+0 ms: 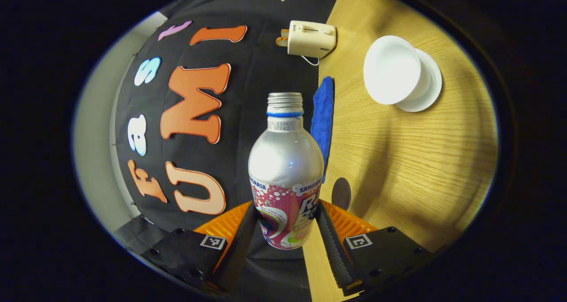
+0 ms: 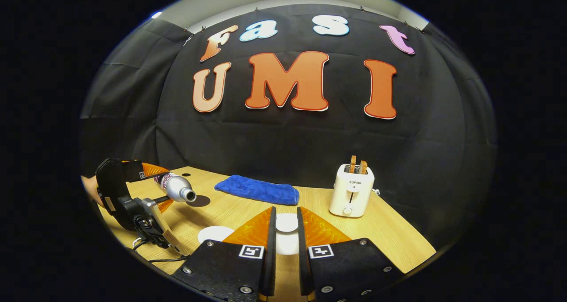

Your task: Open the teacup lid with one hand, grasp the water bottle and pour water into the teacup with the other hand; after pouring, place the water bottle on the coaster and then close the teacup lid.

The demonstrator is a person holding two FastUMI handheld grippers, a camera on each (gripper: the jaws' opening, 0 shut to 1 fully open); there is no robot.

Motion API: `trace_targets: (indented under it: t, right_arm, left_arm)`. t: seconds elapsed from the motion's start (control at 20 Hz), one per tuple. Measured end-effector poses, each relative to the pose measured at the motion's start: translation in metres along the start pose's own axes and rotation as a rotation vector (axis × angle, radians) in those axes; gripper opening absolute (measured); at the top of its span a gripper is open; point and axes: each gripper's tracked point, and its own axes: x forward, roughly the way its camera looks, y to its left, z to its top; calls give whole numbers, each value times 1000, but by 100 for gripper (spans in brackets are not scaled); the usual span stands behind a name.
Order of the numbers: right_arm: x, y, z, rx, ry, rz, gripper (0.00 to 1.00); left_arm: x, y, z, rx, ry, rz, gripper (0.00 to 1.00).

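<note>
While your left gripper clenches the water bottle, its long axis lies near horizontal, open neck aimed right toward the teacup. Your right gripper, fingers nearly closed, holds the white lid above.

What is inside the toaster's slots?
Two brown slices stick up out of the toaster, side by side. Their lower parts are covered by its body, so how deep they sit cannot be seen.
</note>
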Motion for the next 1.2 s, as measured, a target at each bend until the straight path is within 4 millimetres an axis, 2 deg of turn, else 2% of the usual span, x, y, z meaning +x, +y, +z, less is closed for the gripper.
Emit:
trace_targets:
  t: [0.15, 0.2, 0.4, 0.45, 0.5, 0.6, 0.75, 0.85, 0.95, 1.0, 1.05, 1.15, 1.2]
  right_arm:
    - [-2, -4, -2, 2, 4, -3, 22]
    - [-3, -4, -3, 1, 7, -2, 22]
    - [-5, -8, -4, 3, 9, -4, 22]
    - [-6, -8, -4, 5, 7, -4, 22]
    - [-6, -9, -3, 6, 6, -3, 22]
    - [-6, -9, -2, 10, 2, -3, 22]
    - [-8, -11, -1, 14, 0, -1, 22]
    - [-9, -9, -4, 13, 4, 8, 22]
    - [-8, -11, -6, 9, 9, 4, 22]
    - [-8, -12, -6, 9, 9, 0, 22]
    - [-9, -13, -7, 12, 7, 0, 22]
    - [-10, -13, -6, 22, 5, 7, 22]
    - [-11, -13, -5, 23, 3, 8, 22]
  left_arm:
    - [2, 3, 9, 80, -28, 2, 80]
    - [2, 4, 8, 103, -30, 6, 87]
    - [1, 11, 14, 185, -53, 22, 86]
    - [1, 11, 16, 201, -57, 24, 83]
    - [0, 12, 18, 220, -63, 28, 86]
    - [1, 14, 23, 263, -75, 34, 80]
    - [3, 17, 32, 331, -96, 41, 80]
    - [3, 19, 35, 357, -106, 48, 86]
    - [4, 23, 40, 382, -115, 53, 83]
    - [5, 23, 42, 394, -120, 55, 86]
    - [6, 24, 43, 400, -127, 51, 80]
    - [6, 27, 43, 426, -132, 55, 86]
    - [7, 28, 43, 442, -134, 56, 83]
